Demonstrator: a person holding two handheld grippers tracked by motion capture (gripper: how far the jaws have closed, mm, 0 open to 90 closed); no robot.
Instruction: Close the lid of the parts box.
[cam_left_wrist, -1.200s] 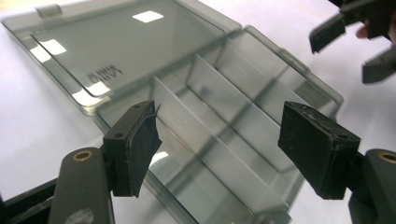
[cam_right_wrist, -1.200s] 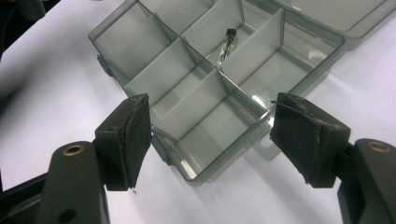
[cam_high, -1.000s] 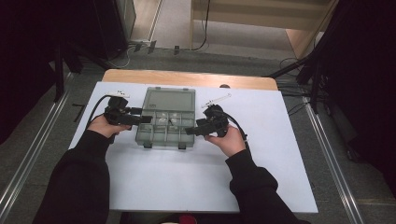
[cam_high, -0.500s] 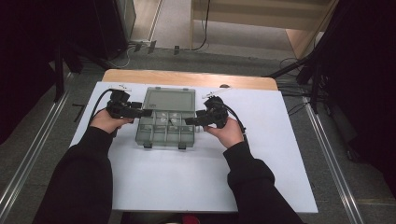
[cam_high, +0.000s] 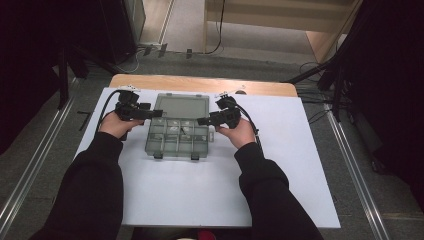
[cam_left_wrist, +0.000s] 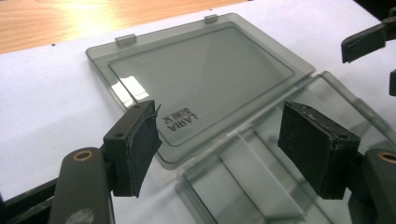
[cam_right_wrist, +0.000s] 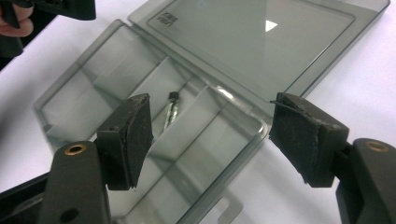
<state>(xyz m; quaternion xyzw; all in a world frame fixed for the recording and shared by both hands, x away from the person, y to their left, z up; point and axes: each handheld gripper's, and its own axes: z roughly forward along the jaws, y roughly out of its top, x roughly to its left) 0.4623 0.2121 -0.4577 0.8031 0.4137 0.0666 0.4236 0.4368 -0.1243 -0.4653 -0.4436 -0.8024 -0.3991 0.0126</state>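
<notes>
A smoky clear plastic compartment box (cam_high: 177, 137) lies open on the white table, its lid (cam_high: 182, 106) folded flat on the far side. My left gripper (cam_high: 156, 114) hovers at the box's left edge near the hinge, jaws open; in the left gripper view the left gripper (cam_left_wrist: 224, 140) frames the hinge line with the lid (cam_left_wrist: 201, 70) beyond. My right gripper (cam_high: 201, 121) is at the box's right edge, also open. In the right gripper view the right gripper (cam_right_wrist: 219, 135) spans a corner of the tray (cam_right_wrist: 93, 98), where a small dark screw (cam_right_wrist: 172, 108) lies in a compartment.
The white board (cam_high: 280, 165) has free room in front of and to the right of the box. A wooden table edge (cam_high: 200, 82) runs behind the lid. Two latches (cam_high: 157, 156) stick out from the tray's near side. Cables trail from both grippers.
Both hands have slid away from the person along the box's sides, from the tray's middle toward the hinge. Both pairs of jaws stay open and the box has not moved.
</notes>
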